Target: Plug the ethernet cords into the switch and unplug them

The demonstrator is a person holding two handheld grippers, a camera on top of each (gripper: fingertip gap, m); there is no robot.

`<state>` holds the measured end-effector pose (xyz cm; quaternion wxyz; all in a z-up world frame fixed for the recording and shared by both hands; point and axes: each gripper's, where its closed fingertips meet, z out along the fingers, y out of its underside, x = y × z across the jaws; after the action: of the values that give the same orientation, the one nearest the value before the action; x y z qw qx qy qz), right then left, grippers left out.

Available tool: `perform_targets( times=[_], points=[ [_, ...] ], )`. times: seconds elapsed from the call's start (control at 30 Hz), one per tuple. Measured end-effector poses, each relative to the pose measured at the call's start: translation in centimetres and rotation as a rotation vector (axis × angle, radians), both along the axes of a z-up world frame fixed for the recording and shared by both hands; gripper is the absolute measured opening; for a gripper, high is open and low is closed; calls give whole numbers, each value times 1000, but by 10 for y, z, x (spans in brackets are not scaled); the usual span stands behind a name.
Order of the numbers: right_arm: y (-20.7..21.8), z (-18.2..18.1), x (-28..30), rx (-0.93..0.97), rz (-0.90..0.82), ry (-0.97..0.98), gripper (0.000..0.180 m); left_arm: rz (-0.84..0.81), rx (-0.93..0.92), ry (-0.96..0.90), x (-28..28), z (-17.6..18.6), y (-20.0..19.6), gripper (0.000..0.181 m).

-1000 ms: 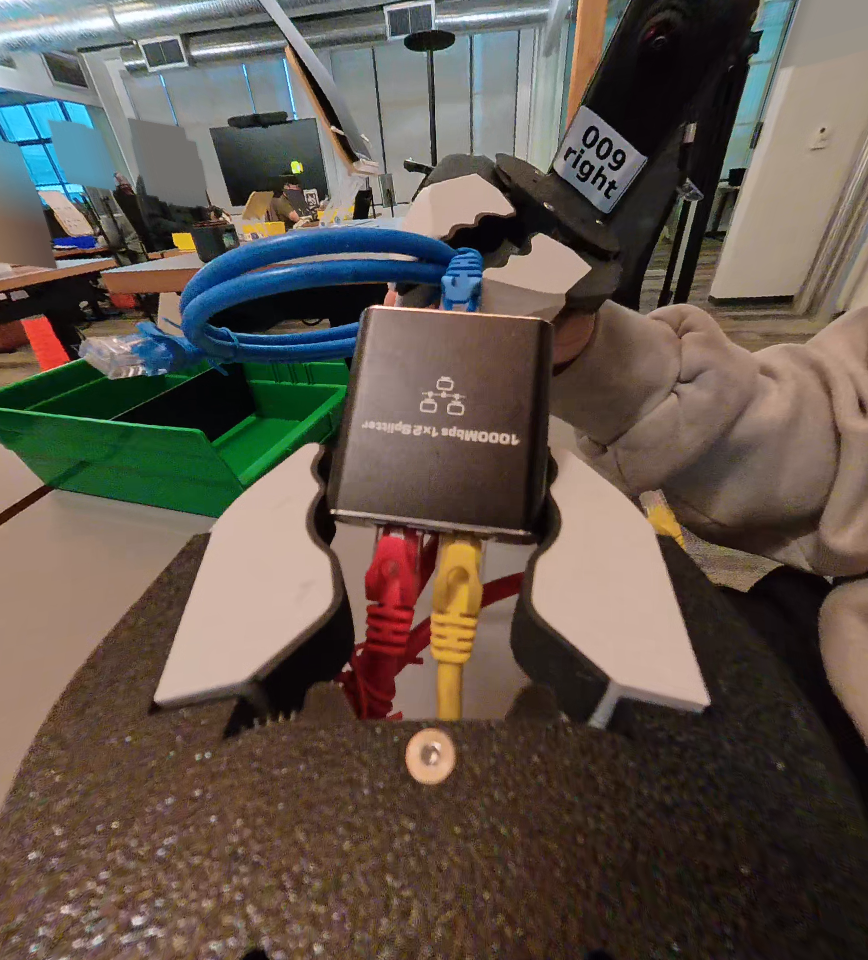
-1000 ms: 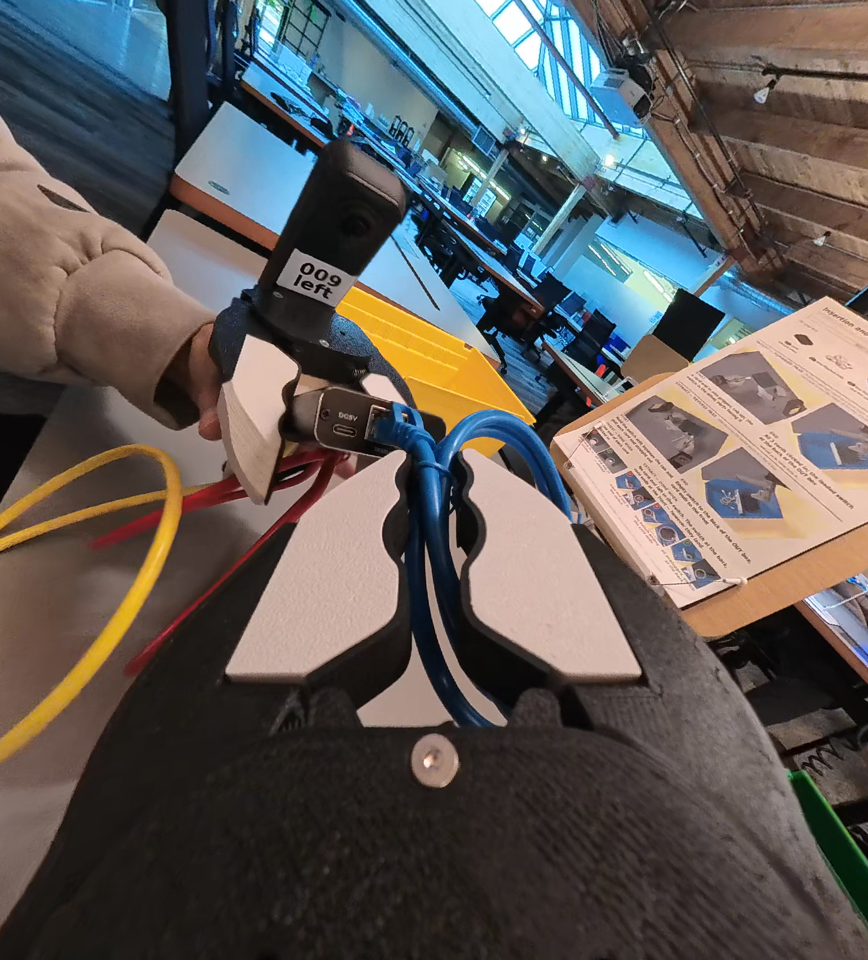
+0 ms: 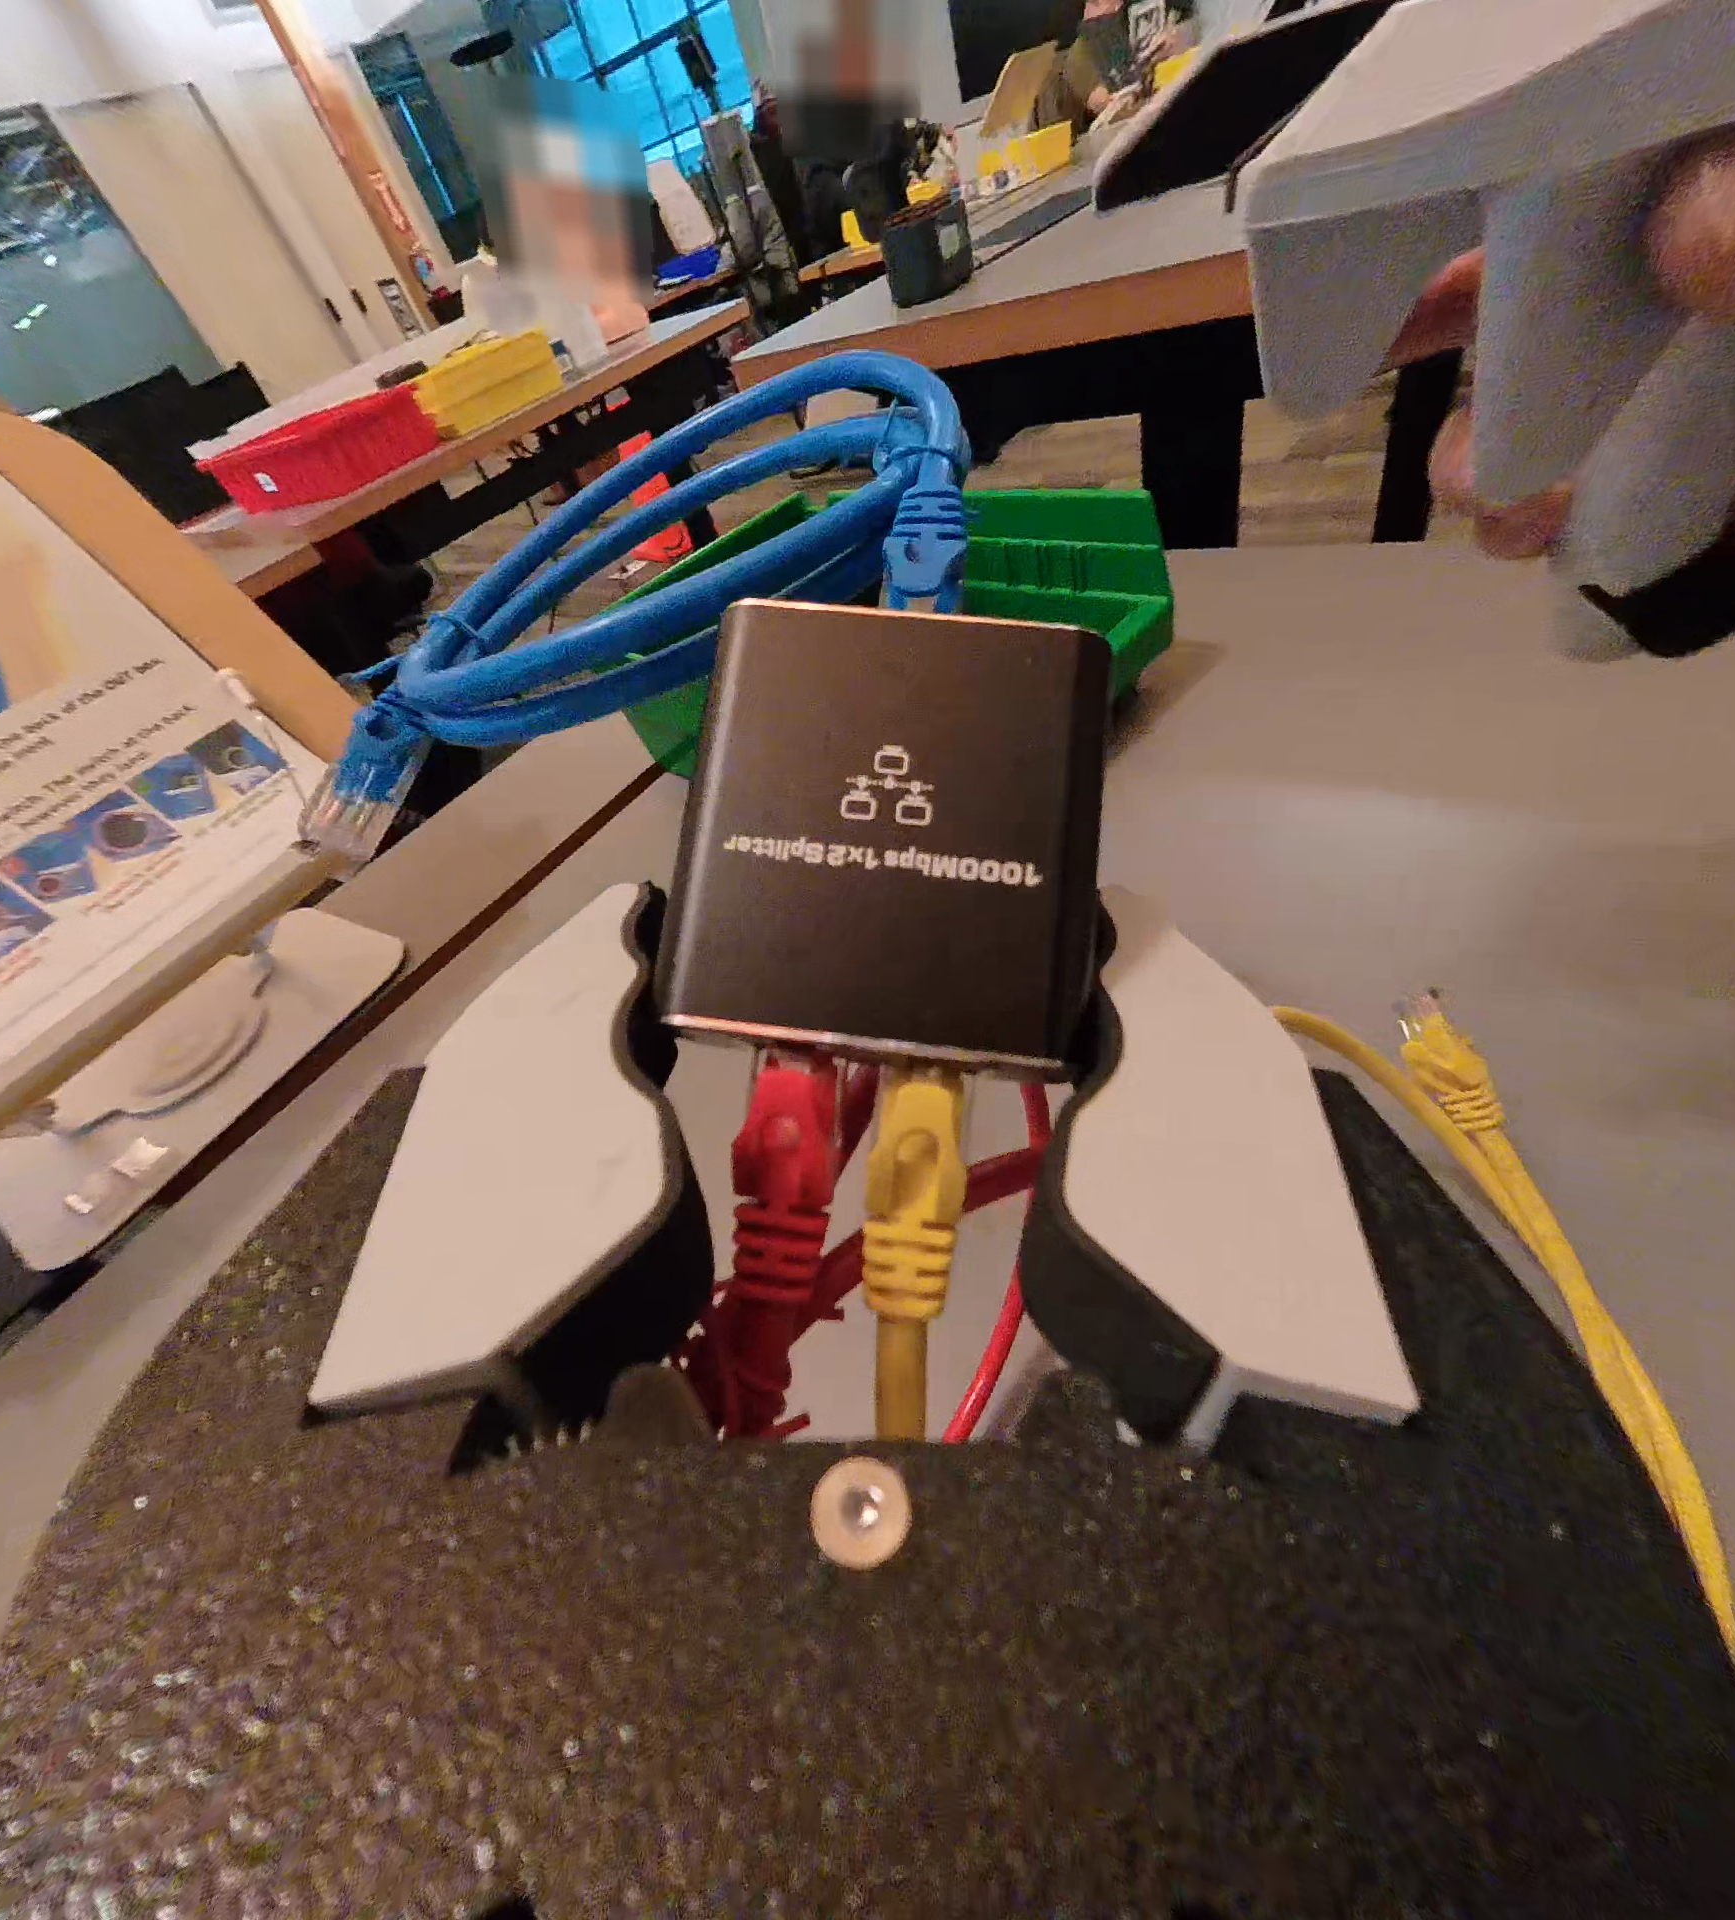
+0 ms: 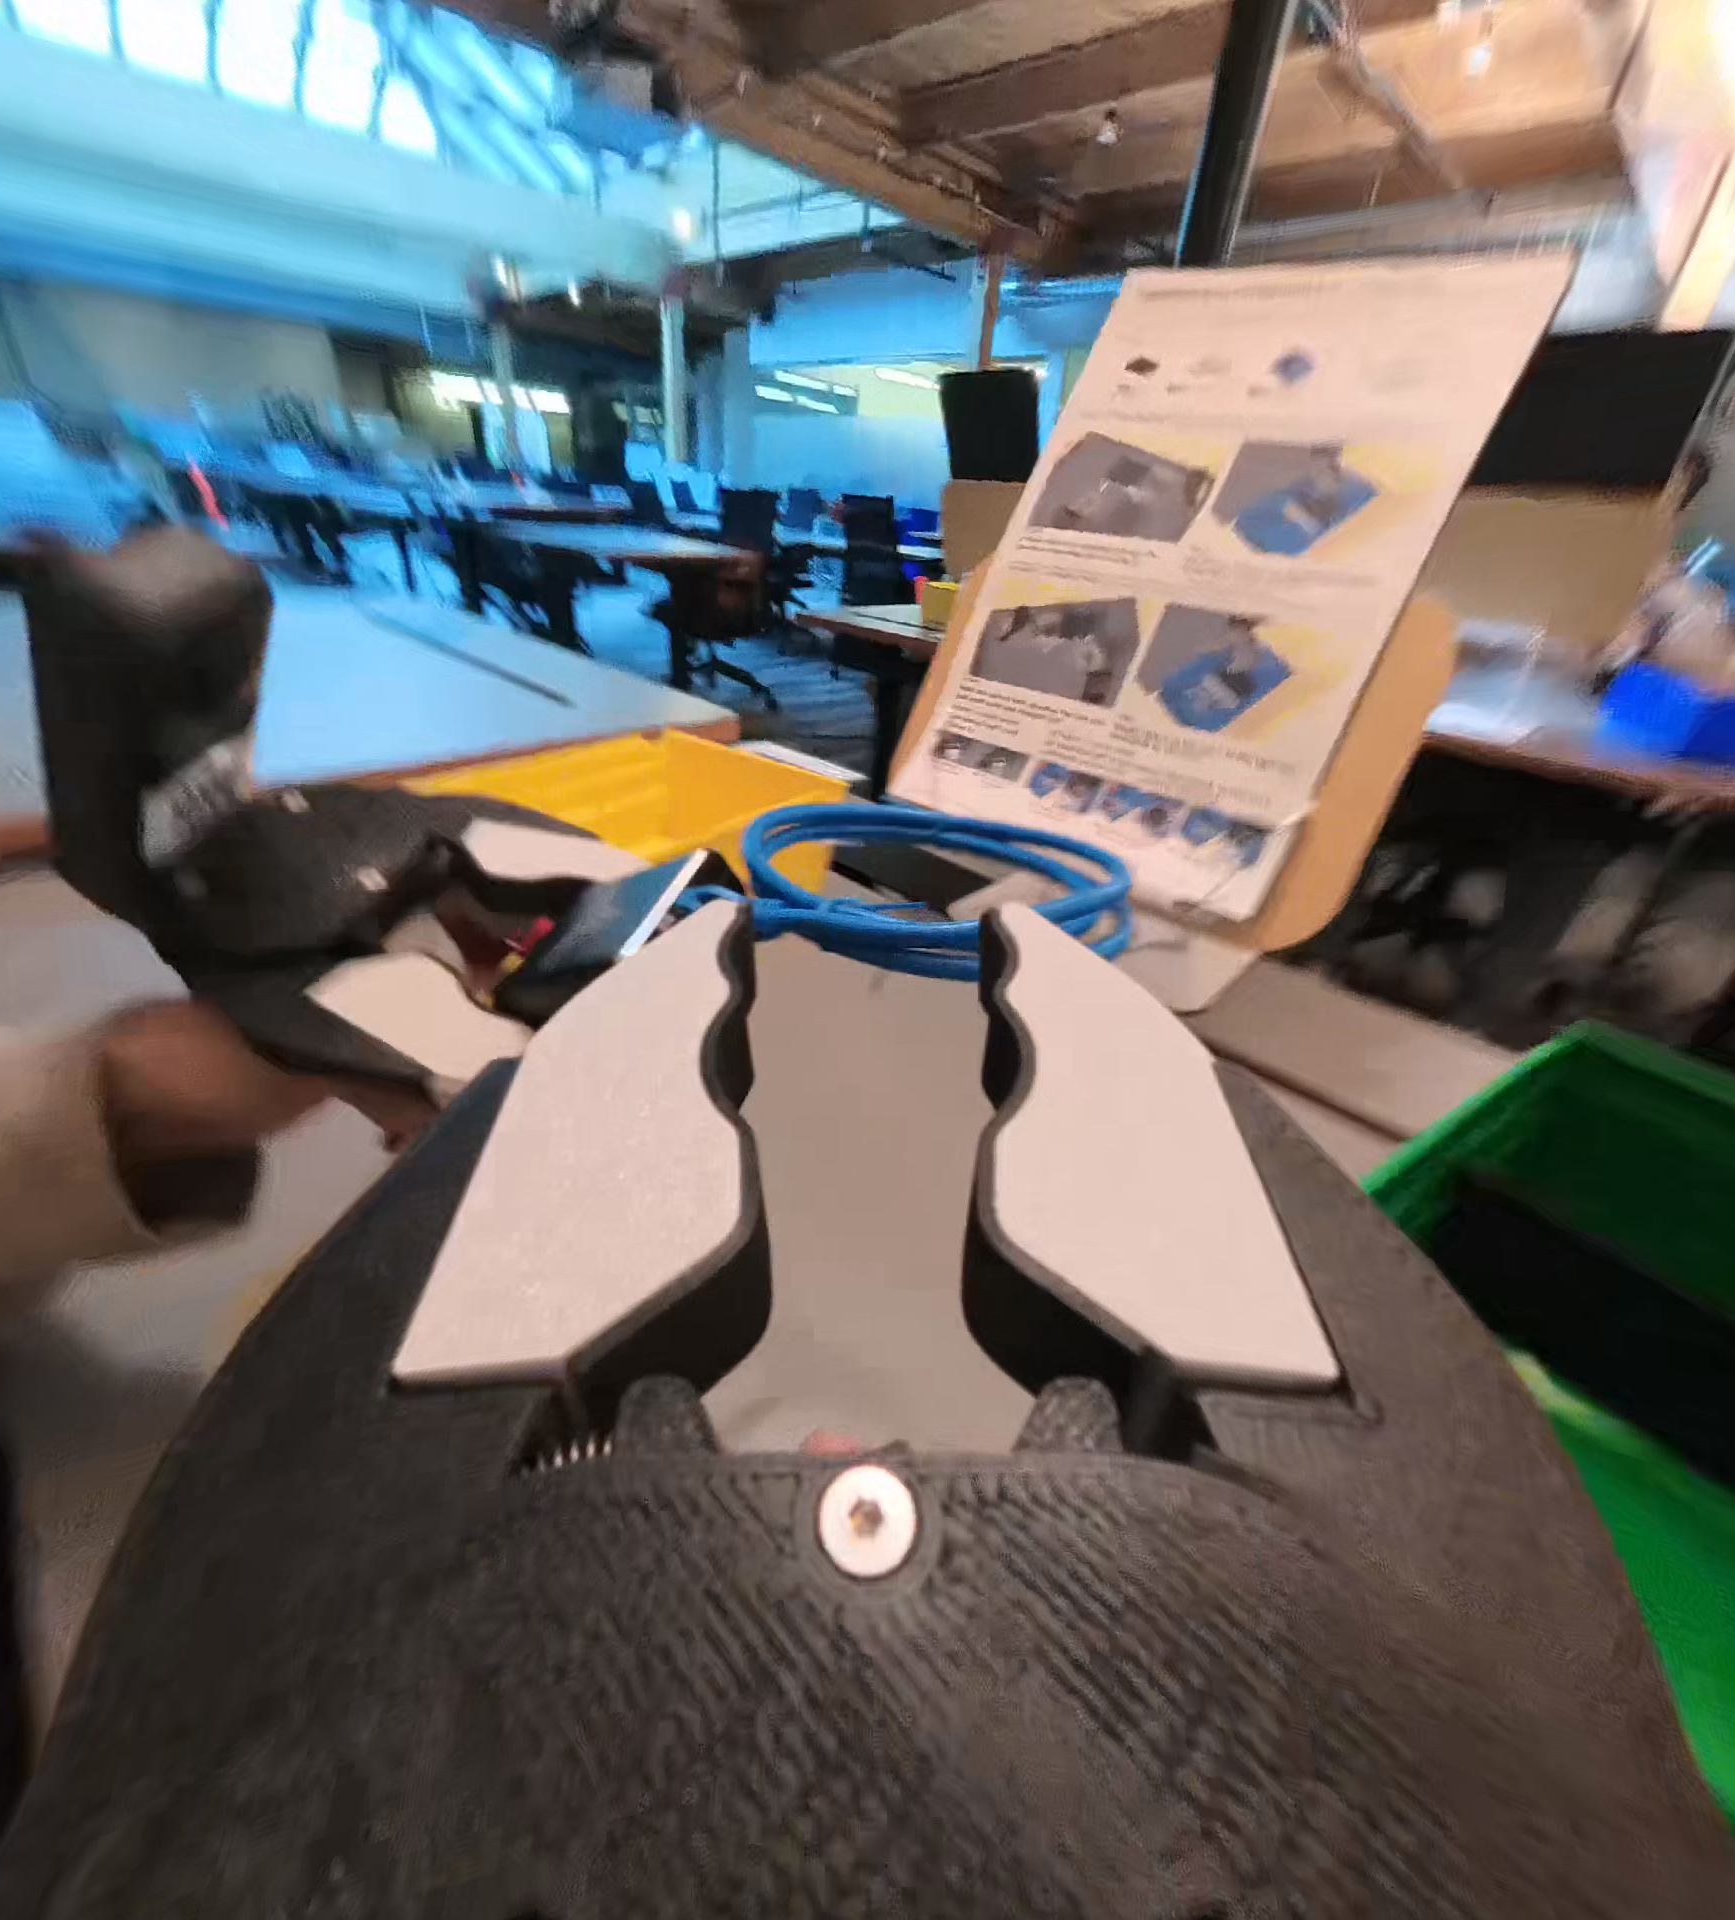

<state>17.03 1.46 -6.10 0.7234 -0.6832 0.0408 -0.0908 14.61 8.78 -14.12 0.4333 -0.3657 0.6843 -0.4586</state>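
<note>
The black switch (image 3: pixel 884 831) is clamped in the left gripper (image 3: pixel 878 997) above the bench (image 3: pixel 1465 831) — red cord (image 3: pixel 785 1153), yellow cord (image 3: pixel 910 1174) and coiled blue cord (image 3: pixel 634 582) are plugged in. The right gripper (image 4: pixel 863 966) is held open, empty. A green bin (image 3: pixel 1060 561) at the far edge is seen — contents cannot be told.
</note>
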Motion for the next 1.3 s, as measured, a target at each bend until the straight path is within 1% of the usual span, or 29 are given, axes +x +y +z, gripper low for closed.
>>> perform_targets(
  times=[0.13,0.2,0.23,0.27,0.33,0.43,0.53,0.73,0.83,1.0,1.17,1.3],
  points=[
    [31,-27,-13,48,153,340,39,63,82,-17,4,7,2,74],
    [39,-27,-18,129,226,489,34,65,124,-31,5,9,-2,74],
    [41,-25,-19,176,257,547,31,64,144,-32,5,8,-4,74],
    [42,-24,-21,211,285,591,21,68,164,-34,5,8,-5,74],
    [44,-26,-18,252,282,656,19,97,196,-39,7,6,-4,74],
    [47,-31,-15,264,274,703,19,128,222,-36,9,3,-1,74],
    [47,-36,-12,269,263,703,19,164,275,-42,10,-1,2,74],
    [49,-44,-10,305,315,786,18,205,351,-61,13,-5,6,74],
    [51,-47,-10,328,356,849,17,212,358,-63,15,-8,7,74],
    [54,-54,-9,341,376,902,19,216,395,-61,18,-14,6,74],
    [52,-52,-6,391,373,898,17,218,395,-72,22,-14,4,74],
    [52,-55,-4,389,375,909,17,242,433,-75,23,-16,7,74]
  ],
)
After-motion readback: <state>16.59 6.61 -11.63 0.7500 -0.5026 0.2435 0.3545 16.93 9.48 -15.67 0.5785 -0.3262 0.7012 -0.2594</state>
